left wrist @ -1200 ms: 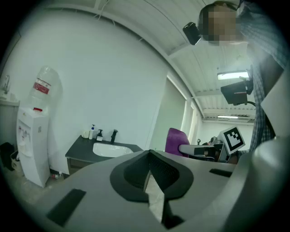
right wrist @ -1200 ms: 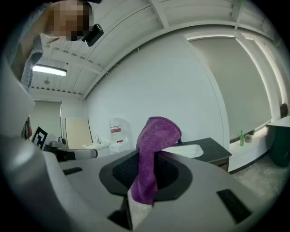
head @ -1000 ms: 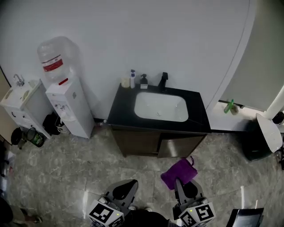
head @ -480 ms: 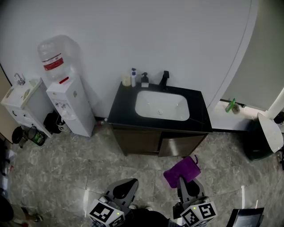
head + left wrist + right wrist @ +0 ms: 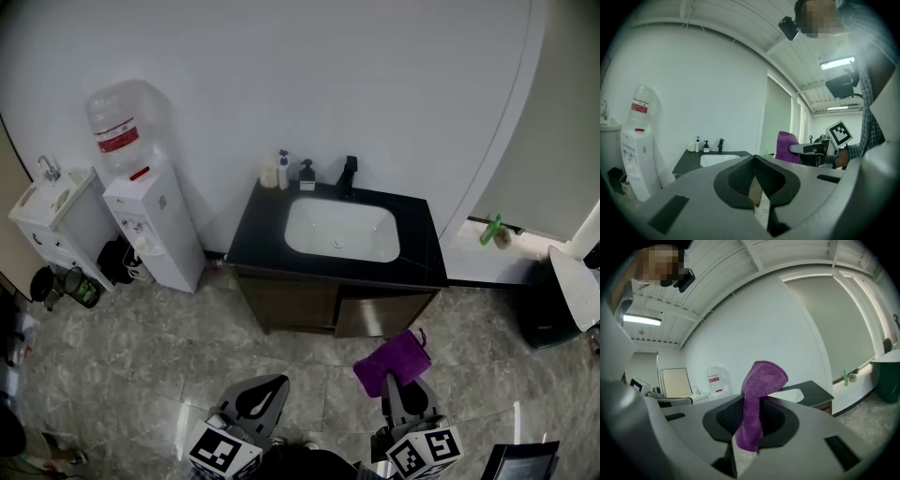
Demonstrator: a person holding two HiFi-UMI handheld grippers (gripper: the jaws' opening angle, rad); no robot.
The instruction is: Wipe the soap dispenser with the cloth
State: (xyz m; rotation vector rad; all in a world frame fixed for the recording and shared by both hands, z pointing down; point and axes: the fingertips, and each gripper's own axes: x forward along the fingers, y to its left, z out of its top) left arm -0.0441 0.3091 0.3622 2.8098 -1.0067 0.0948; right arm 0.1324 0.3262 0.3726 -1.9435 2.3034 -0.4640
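Shifted slightly right since a second ago, the purple terry cloth (image 5: 394,361) stands with its long axis up and its tip drooping, clamped in the right gripper's (image 5: 394,386) fingers. It is well short of the glossy black counter (image 5: 251,236). At the counter's back edge an upright dark dispenser (image 5: 307,174) sits just left of the faucet (image 5: 348,172). The left gripper's (image 5: 260,398) fingers are together; open marbled floor (image 5: 141,347) lies ahead

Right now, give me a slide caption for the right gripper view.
Right gripper clamps a purple cloth, black sink counter behind.
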